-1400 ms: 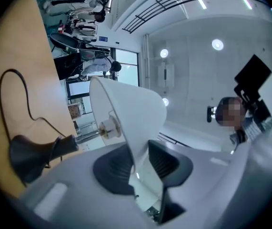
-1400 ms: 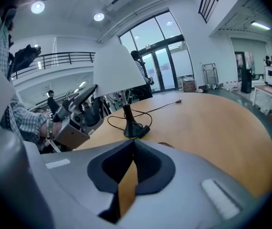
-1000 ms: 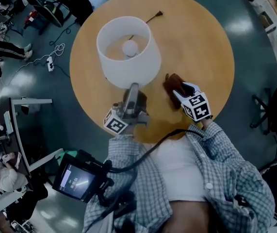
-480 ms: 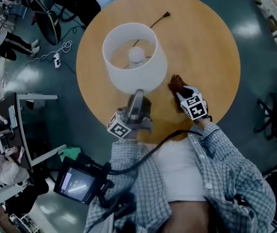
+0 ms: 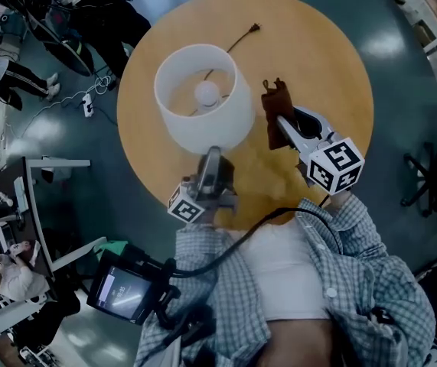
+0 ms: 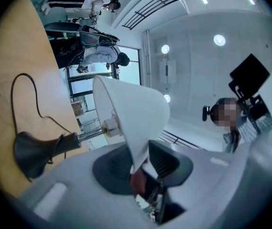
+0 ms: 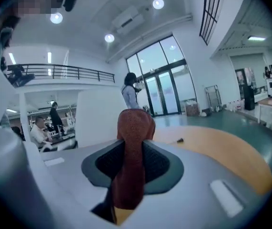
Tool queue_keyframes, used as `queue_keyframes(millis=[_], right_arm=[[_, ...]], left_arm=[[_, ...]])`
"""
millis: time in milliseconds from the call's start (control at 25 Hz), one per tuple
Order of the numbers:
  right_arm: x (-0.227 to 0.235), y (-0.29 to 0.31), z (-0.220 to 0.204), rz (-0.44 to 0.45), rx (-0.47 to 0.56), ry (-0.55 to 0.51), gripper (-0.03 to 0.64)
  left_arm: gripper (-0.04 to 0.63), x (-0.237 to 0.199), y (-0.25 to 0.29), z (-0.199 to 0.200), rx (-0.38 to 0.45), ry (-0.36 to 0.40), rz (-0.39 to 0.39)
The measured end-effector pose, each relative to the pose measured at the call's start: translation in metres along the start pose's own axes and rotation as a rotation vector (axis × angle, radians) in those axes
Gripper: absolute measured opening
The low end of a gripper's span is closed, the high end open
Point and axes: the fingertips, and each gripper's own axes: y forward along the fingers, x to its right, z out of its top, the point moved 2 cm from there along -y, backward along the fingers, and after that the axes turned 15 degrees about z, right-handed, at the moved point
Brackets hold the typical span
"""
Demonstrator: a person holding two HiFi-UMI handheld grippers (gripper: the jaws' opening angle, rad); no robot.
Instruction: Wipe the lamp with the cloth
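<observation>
Two grips hold: your left gripper pinches the rim of the white drum-shaded lamp on the round wooden table, and your right gripper, jaws just closing, clamps the rust-brown cloth just beside it, so steady the shade and wipe lightly.

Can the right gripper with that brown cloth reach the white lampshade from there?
Probably yes: the right gripper, its jaws having just closed further on the cloth, holds it beside the lampshade, nothing between them.

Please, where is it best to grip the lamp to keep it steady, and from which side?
Probably the lampshade at its thin lower rim, from the person's side, one jaw inside and one outside; the left gripper holds it so.
</observation>
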Motion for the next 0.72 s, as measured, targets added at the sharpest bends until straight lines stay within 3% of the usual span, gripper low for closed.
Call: queue_keyframes(millis=[160,280,480,720], right_arm=[[-0.034,0.009,0.089,0.119,0.196,-0.087,0.107],[-0.043,0.019,0.11,0.195,0.264,-0.058,0.107],[-0.014,0.047,0.077,0.219,0.172,0.032,0.107],[0.024,0.064,0.025,0.163,0.052,0.146,0.107]], left_arm=[[0.095,0.0,-0.002,0.001,0.001,0.003,0.001],[0.096,0.002,-0.006,-0.002,0.002,0.008,0.0],[0.097,0.0,-0.001,-0.004,0.007,0.003,0.004],[0.095,-0.002,0.0,0.001,0.006,0.0,0.002]])
